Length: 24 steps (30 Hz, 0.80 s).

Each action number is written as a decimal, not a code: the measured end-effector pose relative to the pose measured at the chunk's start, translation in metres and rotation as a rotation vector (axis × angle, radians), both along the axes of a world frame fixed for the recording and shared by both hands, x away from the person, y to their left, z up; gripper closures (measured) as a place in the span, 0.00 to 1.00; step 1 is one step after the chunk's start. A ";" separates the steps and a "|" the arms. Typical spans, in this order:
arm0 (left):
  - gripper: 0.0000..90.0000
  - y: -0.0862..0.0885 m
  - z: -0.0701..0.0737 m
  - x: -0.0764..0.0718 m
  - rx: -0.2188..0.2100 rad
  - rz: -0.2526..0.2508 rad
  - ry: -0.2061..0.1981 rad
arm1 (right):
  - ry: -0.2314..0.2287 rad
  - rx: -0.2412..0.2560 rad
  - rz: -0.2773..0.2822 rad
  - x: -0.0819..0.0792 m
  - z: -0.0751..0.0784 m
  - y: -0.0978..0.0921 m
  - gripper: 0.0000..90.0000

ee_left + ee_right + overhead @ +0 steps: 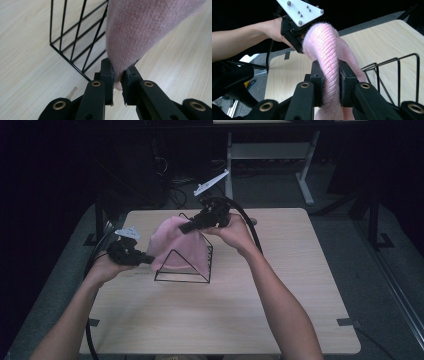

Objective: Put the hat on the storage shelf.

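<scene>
A pink knitted cloth [172,242] hangs over a black wire rack [185,270] shaped like a triangular prism, in the middle of the table. My left gripper [145,258] is shut on the cloth's left lower edge; in the left gripper view the pink cloth [140,27] is pinched between the jaws of the left gripper [118,77]. My right gripper [186,226] is shut on the cloth's top, above the rack. The right gripper view has a fold of the pink cloth [329,57] squeezed between the jaws of the right gripper [331,75], with the left gripper [295,41] beyond it.
The light wooden table [280,285] has free room in front and at the right. The wire rack [75,42] stands close to the left gripper. Dark floor, cables and a white desk frame [270,155] lie behind the table.
</scene>
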State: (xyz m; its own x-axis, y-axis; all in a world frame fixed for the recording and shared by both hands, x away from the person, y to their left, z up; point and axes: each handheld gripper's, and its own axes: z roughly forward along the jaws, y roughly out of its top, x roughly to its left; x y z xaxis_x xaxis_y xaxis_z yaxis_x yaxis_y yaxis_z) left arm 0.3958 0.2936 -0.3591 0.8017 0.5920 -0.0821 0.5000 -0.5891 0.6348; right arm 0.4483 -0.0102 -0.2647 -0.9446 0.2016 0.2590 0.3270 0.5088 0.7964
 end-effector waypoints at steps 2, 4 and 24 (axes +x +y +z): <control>0.90 0.000 -0.002 0.000 0.015 -0.002 0.008 | 0.012 0.000 -0.001 0.000 -0.003 0.001 0.85; 0.90 -0.002 -0.004 0.001 0.041 -0.004 0.003 | 0.010 -0.005 0.004 0.000 -0.006 0.002 0.85; 0.90 -0.006 -0.032 0.007 0.127 -0.011 0.057 | 0.049 -0.074 0.037 -0.001 -0.036 0.009 0.81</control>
